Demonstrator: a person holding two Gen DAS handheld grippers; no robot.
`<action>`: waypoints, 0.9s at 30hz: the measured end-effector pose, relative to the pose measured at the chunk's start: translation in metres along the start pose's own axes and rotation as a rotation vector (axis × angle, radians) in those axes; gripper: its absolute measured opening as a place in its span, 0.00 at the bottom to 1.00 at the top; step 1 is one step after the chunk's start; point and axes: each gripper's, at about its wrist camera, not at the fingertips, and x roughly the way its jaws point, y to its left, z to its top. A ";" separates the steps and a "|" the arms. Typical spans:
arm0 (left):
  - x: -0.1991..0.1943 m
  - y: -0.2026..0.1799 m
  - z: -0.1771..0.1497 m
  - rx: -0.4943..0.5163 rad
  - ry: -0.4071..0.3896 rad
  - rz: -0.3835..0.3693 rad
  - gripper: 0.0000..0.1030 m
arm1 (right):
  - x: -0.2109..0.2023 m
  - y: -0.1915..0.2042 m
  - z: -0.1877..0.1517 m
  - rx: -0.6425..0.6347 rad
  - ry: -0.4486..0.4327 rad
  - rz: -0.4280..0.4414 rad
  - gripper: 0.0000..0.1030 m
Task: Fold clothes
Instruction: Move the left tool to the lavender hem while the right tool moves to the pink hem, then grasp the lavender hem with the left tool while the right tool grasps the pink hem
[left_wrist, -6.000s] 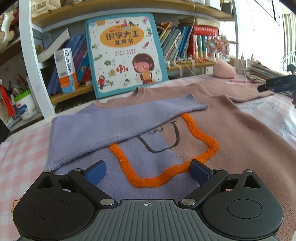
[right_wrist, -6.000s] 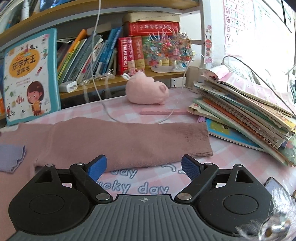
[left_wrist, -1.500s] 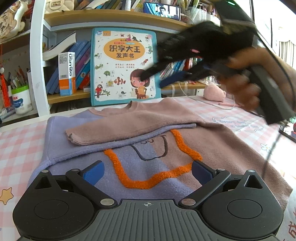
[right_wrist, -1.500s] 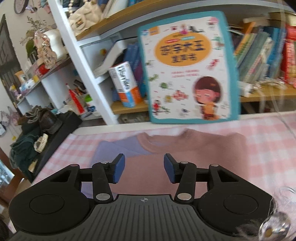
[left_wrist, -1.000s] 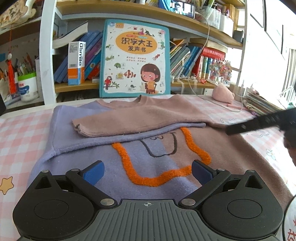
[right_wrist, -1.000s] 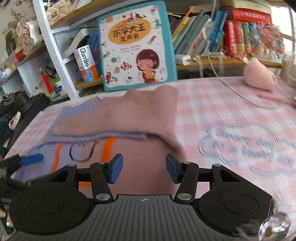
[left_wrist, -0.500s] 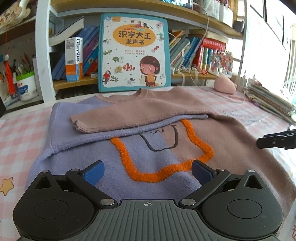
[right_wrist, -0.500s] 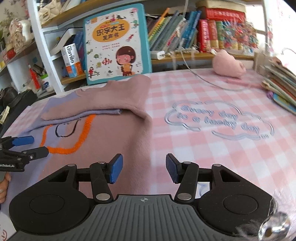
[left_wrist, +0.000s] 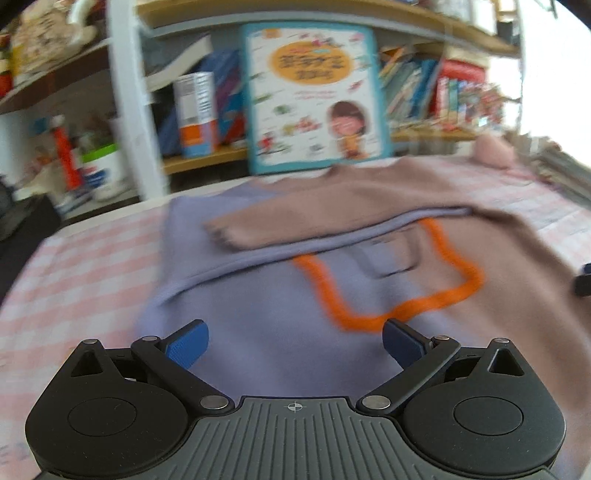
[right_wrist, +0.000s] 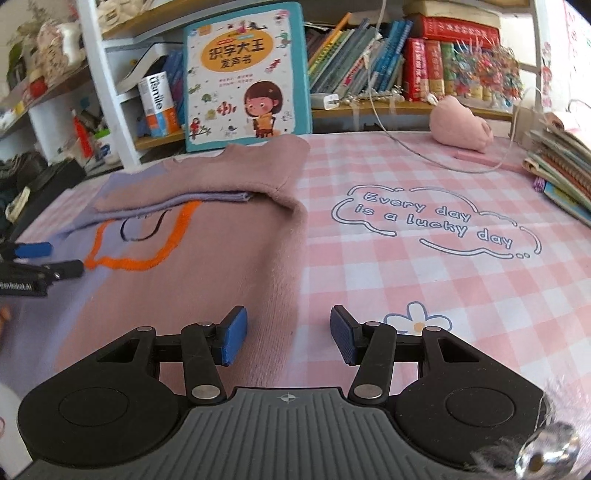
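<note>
Both black grippers with blue pads, the left gripper (left_wrist: 293, 341) wide open and the right gripper (right_wrist: 287, 334) half open, hold nothing and hang over the near edge of the soft pink-and-purple sweater (right_wrist: 207, 254), which lies flat on the pink checked tablecloth (right_wrist: 424, 280) with both sleeves folded across, probably ready to lift that edge.

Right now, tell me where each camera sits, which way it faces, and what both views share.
Left wrist: on the left gripper, angled down over the sweater toward the bookshelf; its own open fingers show, and a dark tip at the right edge.
Right wrist: on the right gripper, above the sweater's right edge and the checked tablecloth; its own open fingers show, the left gripper at far left.
Shared: the sweater with folded sleeves, the picture book, the pink plush.
</note>
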 end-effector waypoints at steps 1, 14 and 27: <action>-0.003 0.007 -0.003 -0.010 0.015 0.018 0.99 | -0.001 0.001 -0.001 -0.012 0.000 -0.002 0.47; -0.047 0.046 -0.031 -0.119 0.085 0.086 0.99 | -0.016 0.015 -0.013 -0.103 0.062 0.006 0.47; -0.071 0.072 -0.053 -0.255 0.135 0.054 0.78 | -0.028 0.011 -0.017 0.004 0.101 0.035 0.25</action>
